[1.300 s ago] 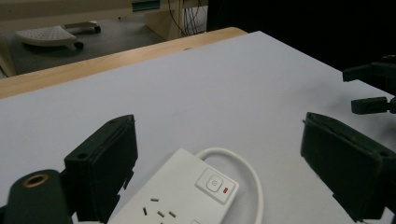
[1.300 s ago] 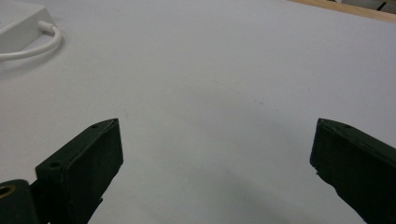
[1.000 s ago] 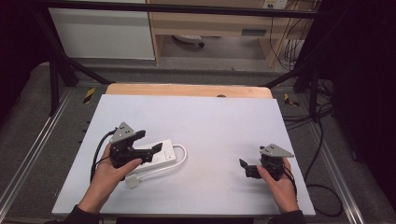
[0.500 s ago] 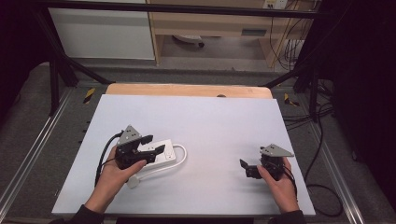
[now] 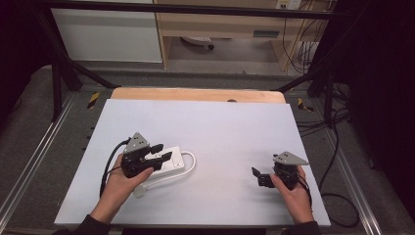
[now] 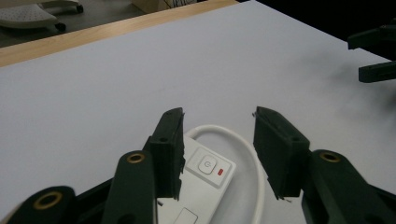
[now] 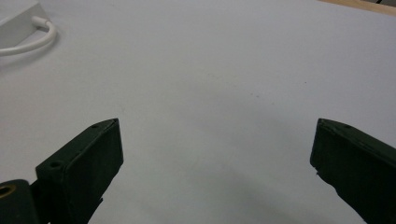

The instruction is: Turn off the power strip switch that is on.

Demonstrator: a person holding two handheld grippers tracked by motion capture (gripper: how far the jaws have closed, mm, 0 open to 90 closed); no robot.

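Observation:
A white power strip (image 5: 171,164) with a power button and a red light (image 6: 208,167) lies flat on the left half of the white table (image 5: 220,127). Its white cable (image 5: 192,165) loops off the right end and runs back to a plug (image 5: 139,191) by the person's left hand. My left gripper (image 5: 164,152) straddles the strip's near end, and its jaws have just been closing with the strip between them (image 6: 217,114). A gap still shows at the right-hand pad. My right gripper (image 5: 257,177) rests open and empty at the table's right (image 7: 215,126).
A wooden strip (image 5: 195,94) runs along the table's far edge. Behind it stand a white cabinet (image 5: 107,34), a chair base (image 5: 195,42) and hanging cables (image 5: 311,49). Black frame legs flank the table. The strip's far end (image 7: 16,21) is in the right gripper view.
My left gripper has moved a little to the right over the power strip, and its jaws have narrowed around it. The right hand has stayed where it was.

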